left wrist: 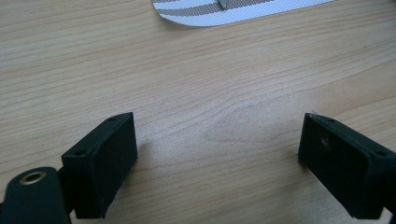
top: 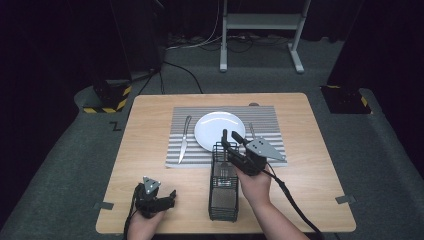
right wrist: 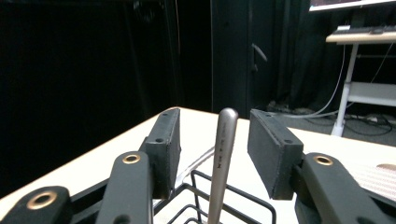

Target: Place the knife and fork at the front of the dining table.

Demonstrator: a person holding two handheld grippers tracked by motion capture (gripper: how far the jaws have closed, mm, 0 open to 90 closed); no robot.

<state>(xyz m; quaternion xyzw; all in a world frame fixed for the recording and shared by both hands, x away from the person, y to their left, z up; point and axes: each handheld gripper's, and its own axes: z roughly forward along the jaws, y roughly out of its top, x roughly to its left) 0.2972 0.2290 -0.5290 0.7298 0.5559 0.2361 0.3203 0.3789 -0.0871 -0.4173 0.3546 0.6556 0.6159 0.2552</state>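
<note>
Black tongs (right wrist: pixel 212 154), brass-ringed screw holes, grey three-cornered plates, black cables.

Light falls from overhead onto the pale wooden table (top: pixel 150 150); room around it is v. dark, background nearly black. The round white plate (top: pixel 212 127) is bright, no hard glare. High view is soft, low res. Left gripper view: sharp wood grain, soft shadows under the jaws. Right gripper view: near jaws slightly blurred, the upright silver metal handle (right wrist: pixel 223 158) shows a highlight; backdrop dim.
</note>
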